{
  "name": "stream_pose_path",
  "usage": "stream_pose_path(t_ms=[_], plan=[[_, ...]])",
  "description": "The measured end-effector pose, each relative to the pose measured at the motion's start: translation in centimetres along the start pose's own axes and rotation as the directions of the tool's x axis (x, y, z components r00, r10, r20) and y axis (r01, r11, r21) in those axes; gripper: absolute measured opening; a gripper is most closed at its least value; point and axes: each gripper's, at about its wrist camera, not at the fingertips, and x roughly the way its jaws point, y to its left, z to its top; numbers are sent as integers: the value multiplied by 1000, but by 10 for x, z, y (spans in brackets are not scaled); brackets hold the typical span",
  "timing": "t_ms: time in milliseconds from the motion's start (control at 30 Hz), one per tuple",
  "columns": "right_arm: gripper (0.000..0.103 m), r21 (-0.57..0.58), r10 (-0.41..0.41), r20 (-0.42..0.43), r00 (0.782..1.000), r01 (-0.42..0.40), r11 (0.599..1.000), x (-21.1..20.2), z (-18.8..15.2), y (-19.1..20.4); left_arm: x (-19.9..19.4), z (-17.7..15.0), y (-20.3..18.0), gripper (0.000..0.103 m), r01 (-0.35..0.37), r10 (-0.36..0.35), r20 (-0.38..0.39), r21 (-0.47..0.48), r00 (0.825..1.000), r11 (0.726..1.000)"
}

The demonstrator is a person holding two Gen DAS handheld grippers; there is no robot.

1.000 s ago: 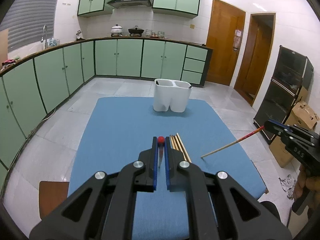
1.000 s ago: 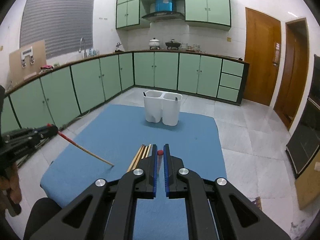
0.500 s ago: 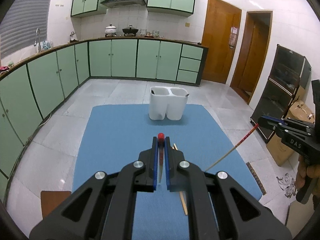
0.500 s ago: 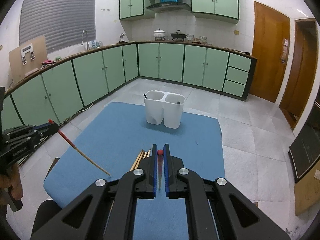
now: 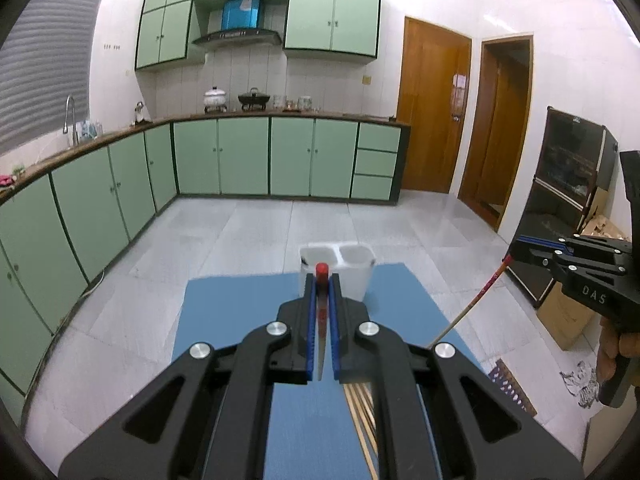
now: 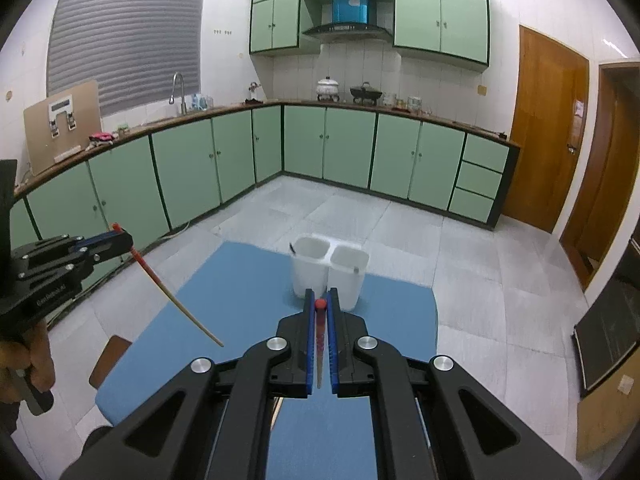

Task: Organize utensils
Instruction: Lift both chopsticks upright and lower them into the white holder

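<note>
Left gripper (image 5: 322,280): jaws pinched together on one chopstick (image 6: 176,305), gripped near its red end, which pokes out past the blue pads; the shaft runs back between the jaws toward the camera. From the right wrist view the same stick hangs from the left gripper's tip, slanting down with its pale tip in the air above the blue mat (image 6: 224,296), not touching it. Right gripper (image 6: 319,302): same story, jaws clamped on a second chopstick (image 5: 468,312) just behind its red tip. In the left wrist view that stick slopes down from the right gripper at the frame's right edge; its lower end goes behind the left gripper's body, so contact with the mat can't be told there. A hand (image 5: 618,350) wraps the right gripper's handle. White two-compartment holder (image 6: 329,271) stands upright at the mat's far edge, straight ahead of both grippers and apart from them; a dark thin handle sticks out of the left compartment, something small sits at the rim of the right one, too small to identify. More chopsticks (image 5: 362,408) lie loose on the mat, bundled side by side, partly hidden under the left gripper's right arm. Green cabinets (image 6: 400,152) run along the back wall.
</note>
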Motion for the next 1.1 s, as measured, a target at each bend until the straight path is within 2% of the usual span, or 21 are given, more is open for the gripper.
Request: stream_pose_path(t_ms=[367, 633, 933, 1100], plan=[[6, 14, -12, 48, 999, 11, 1000, 23, 72, -14, 32, 54, -11, 5, -1, 0, 46, 19, 999, 1000], [6, 36, -48, 68, 997, 46, 998, 62, 110, -33, 62, 97, -15, 5, 14, -13, 117, -1, 993, 1000], [5, 98, -51, 77, 996, 44, 994, 118, 139, -61, 128, 129, -23, 5, -8, 5, 139, 18, 990, 1000], [6, 105, -46, 50, 998, 41, 994, 163, 135, -70, 174, 129, -24, 5, -1, -2, 136, 21, 991, 1000]])
